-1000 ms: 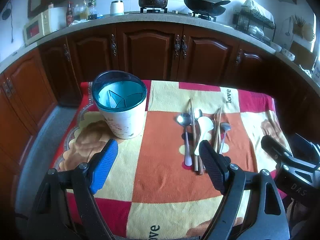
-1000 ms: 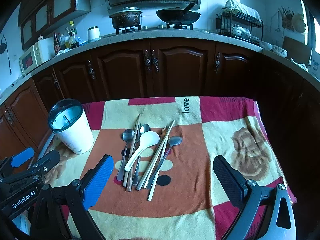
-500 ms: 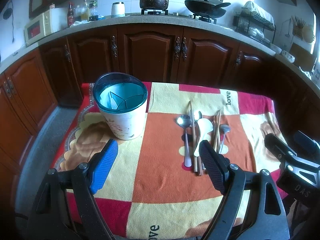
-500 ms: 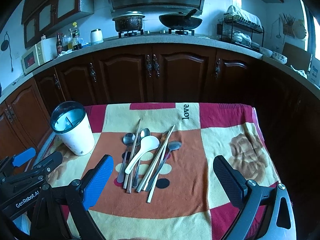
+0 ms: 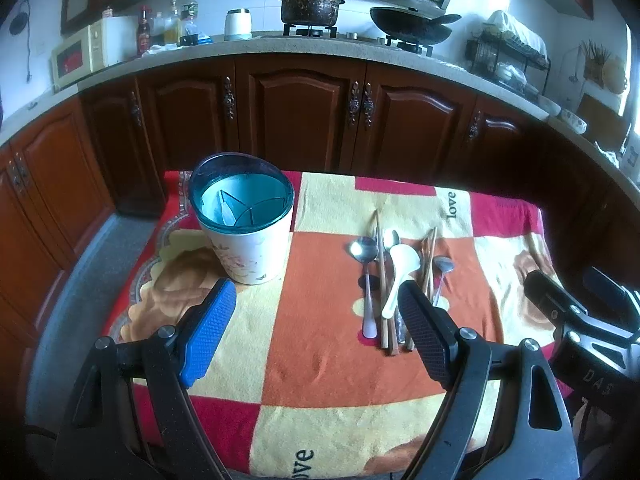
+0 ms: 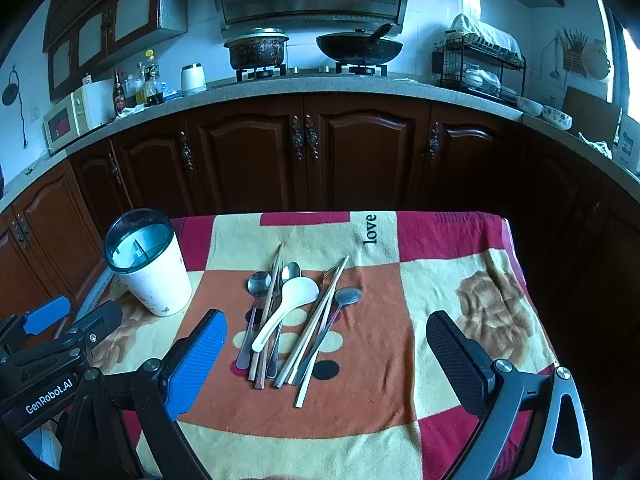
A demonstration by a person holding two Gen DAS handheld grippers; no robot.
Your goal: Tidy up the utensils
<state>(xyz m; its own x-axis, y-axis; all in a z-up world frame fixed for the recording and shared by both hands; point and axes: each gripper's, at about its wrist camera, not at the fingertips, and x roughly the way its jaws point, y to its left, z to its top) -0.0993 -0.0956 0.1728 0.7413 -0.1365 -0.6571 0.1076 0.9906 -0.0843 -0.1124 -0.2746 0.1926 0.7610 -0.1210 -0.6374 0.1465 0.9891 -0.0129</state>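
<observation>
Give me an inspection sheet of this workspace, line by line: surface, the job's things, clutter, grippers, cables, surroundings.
Surface: patchwork cloth printed "love" covers the table.
Job's things: white utensil holder with teal divided insert stands upright at the left, apart from the pile. White ladle spoon lies on a loose pile of metal spoons and chopsticks mid-cloth.
Clutter: nothing seen on the cloth.
Grippers: left gripper open, empty, above the cloth's near edge; right gripper open, empty, facing the pile.
Cables: a dark cord hangs on the far-left wall; none on the table.
Surroundings: dark wood cabinets, pot and wok on the stove, microwave, dish rack.
</observation>
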